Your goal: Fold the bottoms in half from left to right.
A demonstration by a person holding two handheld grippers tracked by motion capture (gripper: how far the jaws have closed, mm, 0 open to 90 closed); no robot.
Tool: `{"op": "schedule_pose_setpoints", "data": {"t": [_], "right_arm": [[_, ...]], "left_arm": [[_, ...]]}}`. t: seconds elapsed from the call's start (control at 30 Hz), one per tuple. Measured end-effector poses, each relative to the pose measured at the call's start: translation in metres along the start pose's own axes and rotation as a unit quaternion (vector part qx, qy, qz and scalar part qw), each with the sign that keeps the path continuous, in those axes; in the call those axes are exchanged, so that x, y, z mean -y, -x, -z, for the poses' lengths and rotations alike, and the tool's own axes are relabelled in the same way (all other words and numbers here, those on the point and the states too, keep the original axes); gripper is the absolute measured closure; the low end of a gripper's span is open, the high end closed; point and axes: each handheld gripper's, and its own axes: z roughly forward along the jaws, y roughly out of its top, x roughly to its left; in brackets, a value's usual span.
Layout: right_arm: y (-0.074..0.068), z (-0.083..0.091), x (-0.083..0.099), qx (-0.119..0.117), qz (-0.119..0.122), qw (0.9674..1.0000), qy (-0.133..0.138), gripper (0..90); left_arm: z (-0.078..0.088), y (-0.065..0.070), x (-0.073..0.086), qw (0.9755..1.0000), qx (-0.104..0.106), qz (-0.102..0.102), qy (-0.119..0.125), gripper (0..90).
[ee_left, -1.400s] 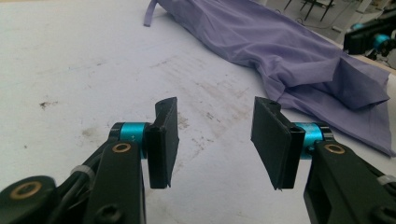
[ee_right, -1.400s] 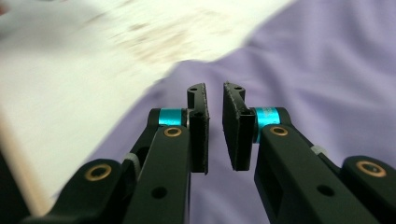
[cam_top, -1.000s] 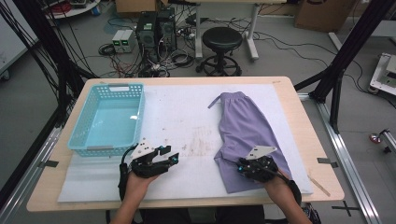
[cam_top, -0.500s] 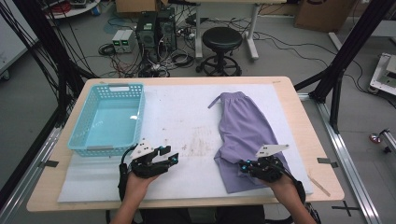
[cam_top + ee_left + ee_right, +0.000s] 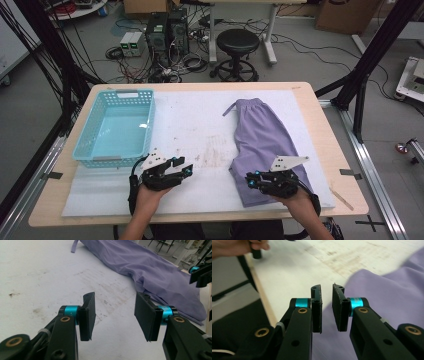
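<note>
A purple garment (image 5: 265, 145) lies lengthwise on the right half of the white mat (image 5: 195, 125). My right gripper (image 5: 248, 181) hovers over its near left corner, pointing left. In the right gripper view, the gripper (image 5: 327, 307) has just been opening its jaws; a narrow gap shows and nothing is between the pads, with purple cloth (image 5: 392, 290) below. My left gripper (image 5: 186, 169) rests at the near middle of the mat, pointing right. In the left gripper view, that gripper (image 5: 116, 315) stands open and empty, facing the garment (image 5: 150, 267).
A turquoise plastic basket (image 5: 95, 152) stands on the left of the table, just beyond the left hand. The mat's middle is scuffed and bare. The table's near edge runs close under both hands. A stool and computers stand on the floor beyond.
The right hand has shifted slightly over the garment's near corner. The left gripper has kept still.
</note>
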Motion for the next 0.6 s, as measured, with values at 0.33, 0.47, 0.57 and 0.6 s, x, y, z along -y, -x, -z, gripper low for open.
{"op": "schedule_pose_setpoints", "data": {"t": [0.33, 0.47, 0.57, 0.6], "right_arm": [[0.001, -0.028, 0.012, 0.030, 0.010, 0.9969, -0.071, 82.1], [-0.001, -0.036, 0.012, 0.026, 0.020, 0.9956, -0.087, 81.8], [-0.004, -0.039, 0.011, 0.018, 0.021, 0.9957, -0.088, 80.6], [-0.005, -0.039, 0.011, 0.014, 0.024, 0.9959, -0.086, 80.4]], "left_arm": [[-0.002, 0.003, -0.001, 1.0000, 0.000, 0.000, 0.002, 51.3], [0.001, 0.003, 0.000, 1.0000, -0.001, -0.002, 0.001, 51.3], [0.001, 0.002, 0.000, 1.0000, -0.002, 0.001, 0.003, 51.2], [0.001, 0.001, -0.001, 1.0000, -0.001, 0.003, 0.003, 51.2]]}}
